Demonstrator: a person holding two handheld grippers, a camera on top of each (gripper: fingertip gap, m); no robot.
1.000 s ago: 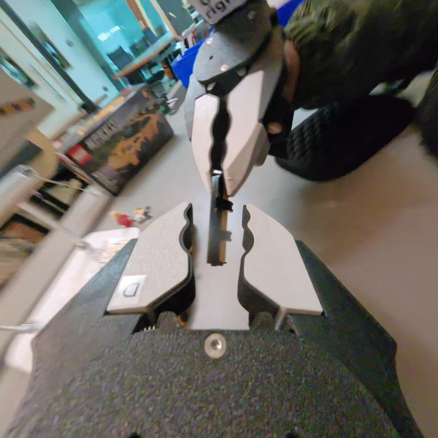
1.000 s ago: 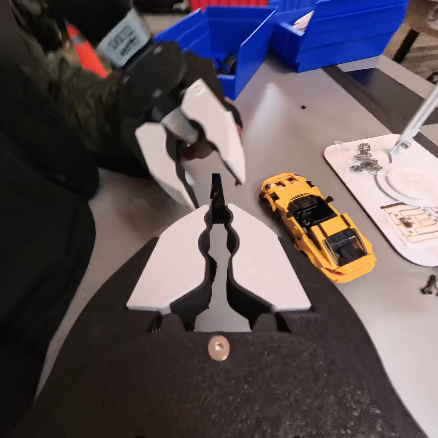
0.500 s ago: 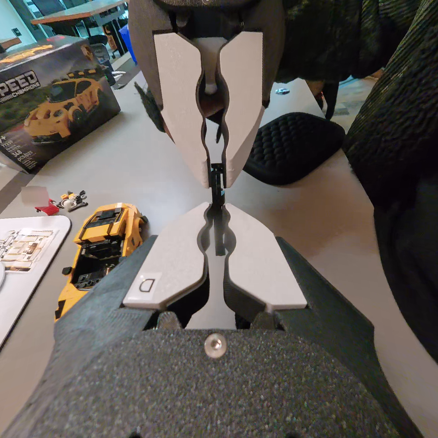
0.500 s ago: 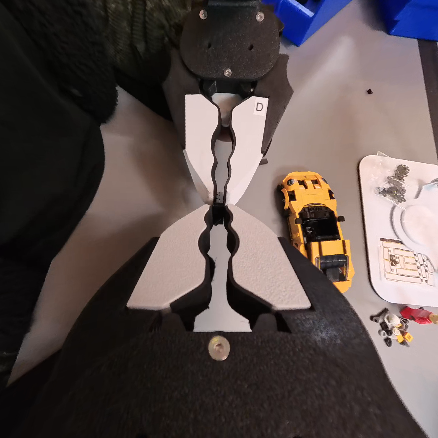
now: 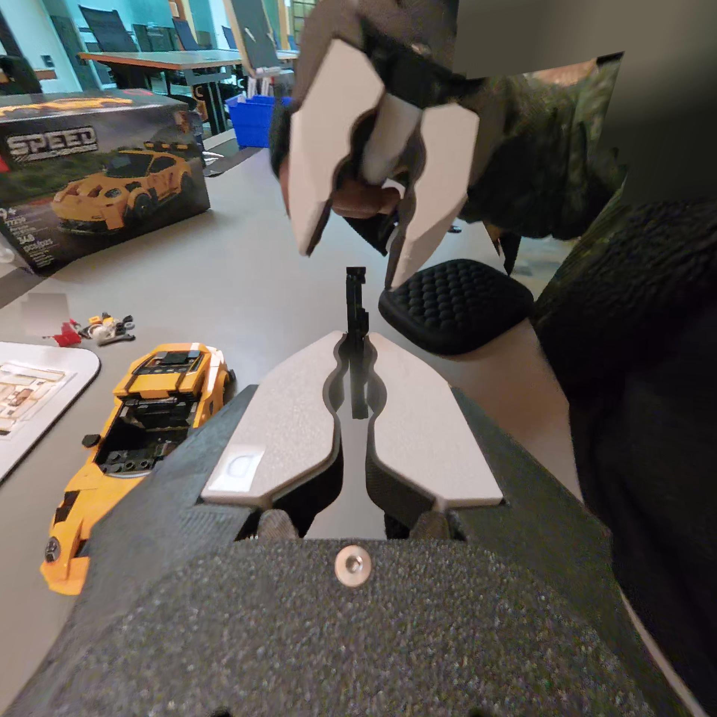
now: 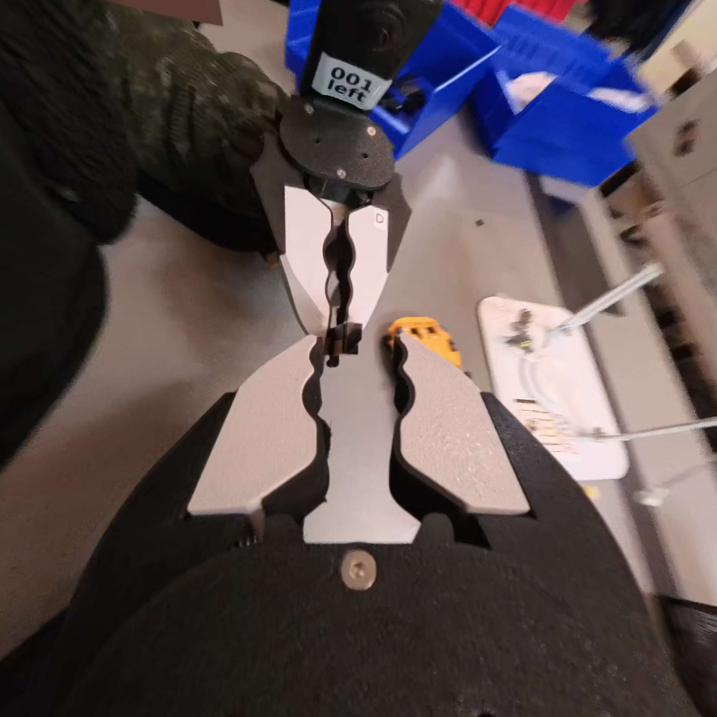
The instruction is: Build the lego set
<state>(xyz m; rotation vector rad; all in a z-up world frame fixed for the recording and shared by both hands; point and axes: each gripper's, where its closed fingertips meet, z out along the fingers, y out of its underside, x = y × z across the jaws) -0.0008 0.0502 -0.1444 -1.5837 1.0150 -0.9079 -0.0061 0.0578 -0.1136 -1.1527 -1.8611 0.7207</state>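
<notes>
**Left gripper holds the black piece, right gripper spread**

My left gripper (image 5: 355,341) is pinched onto a thin black lego piece (image 5: 356,310), held above the bench (image 5: 240,248). The piece's long axis runs forward along the fingers, its end poking past the tips. My right gripper (image 6: 359,341) stands wide open, its left fingertip just beside the piece. Only the left wrist view shows the whole yellow car (image 5: 143,438) and the set's box (image 5: 97,174); the right shows blue bins (image 6: 562,116).
</notes>
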